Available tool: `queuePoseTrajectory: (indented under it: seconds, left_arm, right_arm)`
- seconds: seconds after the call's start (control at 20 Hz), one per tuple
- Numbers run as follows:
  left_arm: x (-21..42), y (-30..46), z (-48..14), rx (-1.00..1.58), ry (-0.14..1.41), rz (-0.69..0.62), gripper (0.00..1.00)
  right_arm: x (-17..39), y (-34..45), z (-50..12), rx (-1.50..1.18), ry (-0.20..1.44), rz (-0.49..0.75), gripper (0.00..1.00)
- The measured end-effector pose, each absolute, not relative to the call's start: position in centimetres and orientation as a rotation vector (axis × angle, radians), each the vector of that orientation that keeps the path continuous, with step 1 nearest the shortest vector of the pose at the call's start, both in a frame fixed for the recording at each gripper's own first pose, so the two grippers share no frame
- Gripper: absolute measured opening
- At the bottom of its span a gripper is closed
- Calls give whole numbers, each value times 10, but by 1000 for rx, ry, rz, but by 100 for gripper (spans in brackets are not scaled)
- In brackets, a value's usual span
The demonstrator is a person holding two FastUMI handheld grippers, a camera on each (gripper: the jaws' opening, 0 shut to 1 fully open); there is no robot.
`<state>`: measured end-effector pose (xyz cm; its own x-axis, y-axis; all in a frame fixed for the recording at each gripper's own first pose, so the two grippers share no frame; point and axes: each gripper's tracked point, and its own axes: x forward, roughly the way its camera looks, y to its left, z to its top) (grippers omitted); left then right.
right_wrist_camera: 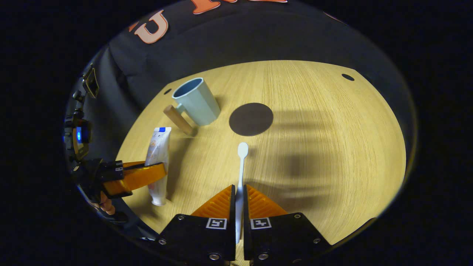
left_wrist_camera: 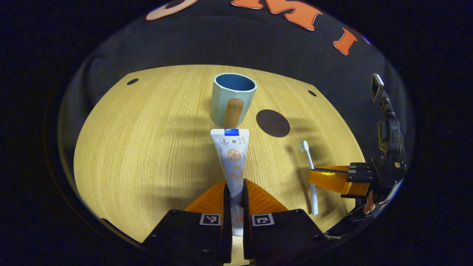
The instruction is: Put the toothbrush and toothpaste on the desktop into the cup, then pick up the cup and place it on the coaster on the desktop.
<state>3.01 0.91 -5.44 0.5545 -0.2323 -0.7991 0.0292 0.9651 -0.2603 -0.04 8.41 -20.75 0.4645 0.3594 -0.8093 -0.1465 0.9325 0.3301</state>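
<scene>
Left tongs (left_wrist_camera: 234, 192) clamped on the toothpaste tube (left_wrist_camera: 232, 159), both fingers pressing its lower body near the cap end; tube points away toward the cup, flat crimped end farthest. In the right gripper view the same tongs come in from the left edge across the tube, a hand (right_wrist_camera: 105, 205) under them. Right tongs (right_wrist_camera: 239, 199) closed on the toothbrush (right_wrist_camera: 241, 166) handle, brush head pointing far, toward the coaster. Can't tell whether either item is lifted or resting on the worktop (right_wrist_camera: 332, 129). Cup (left_wrist_camera: 232, 98): pale blue, upright, wooden handle (left_wrist_camera: 233, 112) facing the left tongs, standing on the wood-grain worktop just beyond the tube's far end, nothing visible inside it. Coaster (right_wrist_camera: 251, 119): dark round disc, flat on the worktop just right of the cup, not touching it, bare. Toothbrush lies right of the toothpaste, well apart.
</scene>
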Motion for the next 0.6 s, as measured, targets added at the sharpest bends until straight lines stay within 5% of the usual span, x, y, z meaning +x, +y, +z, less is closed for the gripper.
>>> queuePoseTrajectory:
  seconds: [0.6]
  left_arm:
    - [79, 58, 8, -89, 459, -65, 16]
  right_arm:
    - [22, 70, -146, 259, 740, 307, 9]
